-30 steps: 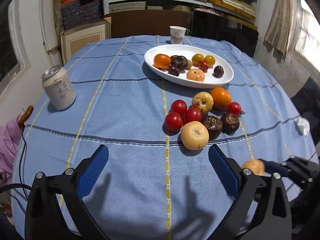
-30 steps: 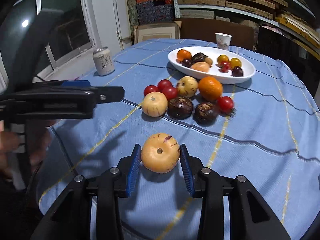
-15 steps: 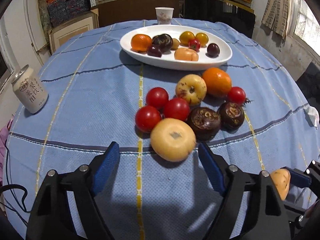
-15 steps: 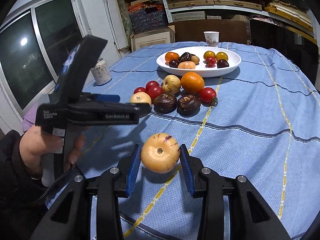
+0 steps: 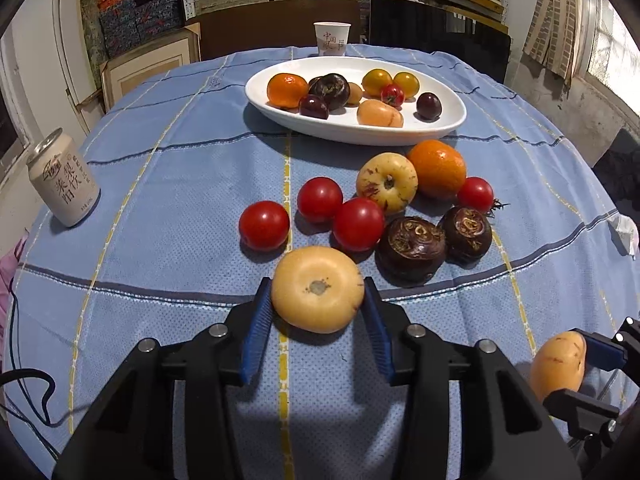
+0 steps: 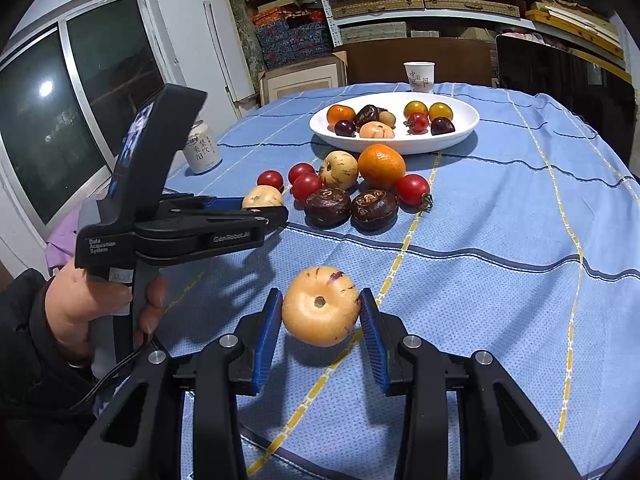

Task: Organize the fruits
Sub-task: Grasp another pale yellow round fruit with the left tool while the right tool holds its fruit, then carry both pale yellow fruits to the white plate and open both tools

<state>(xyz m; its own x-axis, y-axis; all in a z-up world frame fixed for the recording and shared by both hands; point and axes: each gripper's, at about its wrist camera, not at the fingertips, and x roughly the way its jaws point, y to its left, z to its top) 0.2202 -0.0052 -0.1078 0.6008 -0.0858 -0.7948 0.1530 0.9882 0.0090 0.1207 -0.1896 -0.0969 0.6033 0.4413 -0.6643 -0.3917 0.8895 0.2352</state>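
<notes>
My left gripper (image 5: 318, 304) has just closed on a pale yellow fruit (image 5: 318, 289); right gripper (image 6: 320, 322) (raised) clamps a speckled one (image 6: 320, 306)

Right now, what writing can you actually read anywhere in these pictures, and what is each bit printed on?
"Data Acquisition System": white print on the black body of the left claw, seen from the right wrist.
"GenRobot.AI": along that same claw's arm.
"梨饮" with more large characters: on the drink can; its small print is too small to read.
"中国" in red: on the paper cup; the rest is too blurred.
</notes>
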